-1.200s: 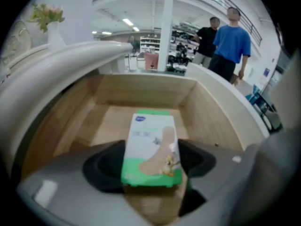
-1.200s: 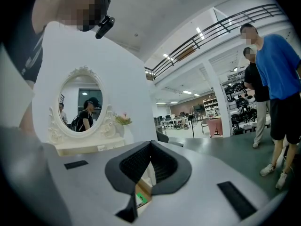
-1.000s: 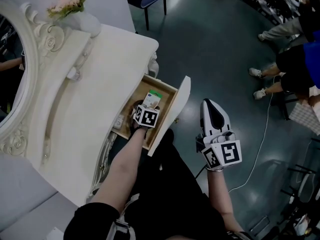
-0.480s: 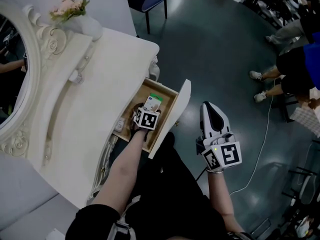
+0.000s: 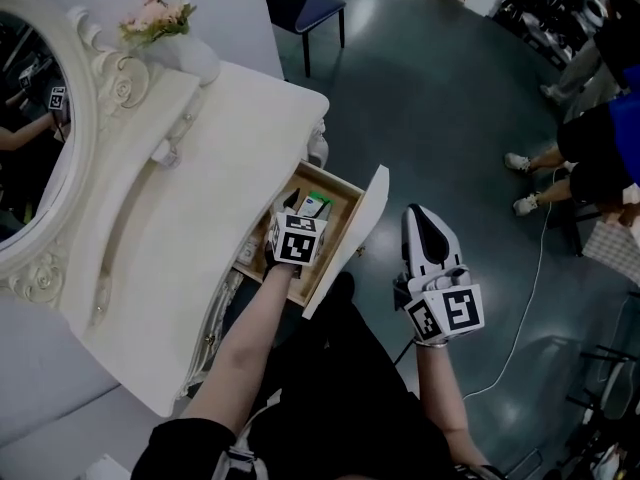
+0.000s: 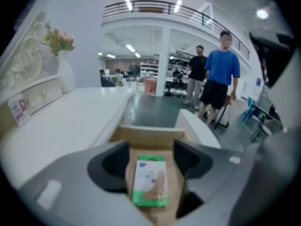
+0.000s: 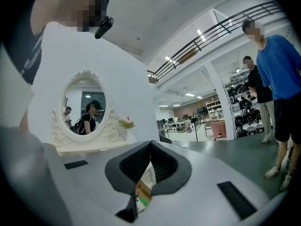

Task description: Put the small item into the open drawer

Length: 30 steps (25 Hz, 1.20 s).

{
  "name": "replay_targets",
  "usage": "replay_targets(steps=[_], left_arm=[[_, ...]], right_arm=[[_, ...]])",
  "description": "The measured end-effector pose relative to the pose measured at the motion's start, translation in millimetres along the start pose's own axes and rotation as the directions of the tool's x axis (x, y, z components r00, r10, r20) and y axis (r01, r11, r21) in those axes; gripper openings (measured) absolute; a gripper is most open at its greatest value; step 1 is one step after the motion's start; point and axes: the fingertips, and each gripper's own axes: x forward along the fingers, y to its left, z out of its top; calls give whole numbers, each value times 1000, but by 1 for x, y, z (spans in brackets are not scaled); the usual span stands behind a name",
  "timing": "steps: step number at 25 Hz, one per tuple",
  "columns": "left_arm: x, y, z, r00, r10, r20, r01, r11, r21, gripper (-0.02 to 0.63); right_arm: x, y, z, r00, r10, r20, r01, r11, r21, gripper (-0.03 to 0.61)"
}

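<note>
The small item, a green-and-white flat box, lies flat on the wooden floor of the open drawer of the white vanity. My left gripper hangs above the drawer and points down at it. Its jaws have just been closing a little but stand open. The box shows through the gap between them, lower down and untouched. My right gripper is held level to the right of the drawer front, over the floor, with its pads together and nothing in them.
The vanity top carries an oval mirror and a vase of flowers. A blue chair stands behind it. People stand at the right, and a white cable runs over the dark floor.
My left gripper has risen out of the drawer, and the box stays lying on the drawer floor. The right gripper has kept still.
</note>
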Motion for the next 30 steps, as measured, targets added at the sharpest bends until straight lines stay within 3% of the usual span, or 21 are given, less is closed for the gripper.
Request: replay_targets(steps=[6,15,23,30], left_arm=[[-46,11,64,983,40,181,-42,999,7,232],[-120,21,121,921,72,383,-79,997,2,166],[-177,23,141,862,92,498,-89,996,-29,91],[-208,28,138,837,112,536,-102,994,-48,35]], right_arm=[[0,6,6,1000,6,23,-6,1000,-8,-3],[-2,16,16,999,12,50,-11,1000,-22,-3],[-5,30,23,997,32,69,-30,999,-37,-3],[-6,42,26,995,50,81,-46,998,-45,-3]])
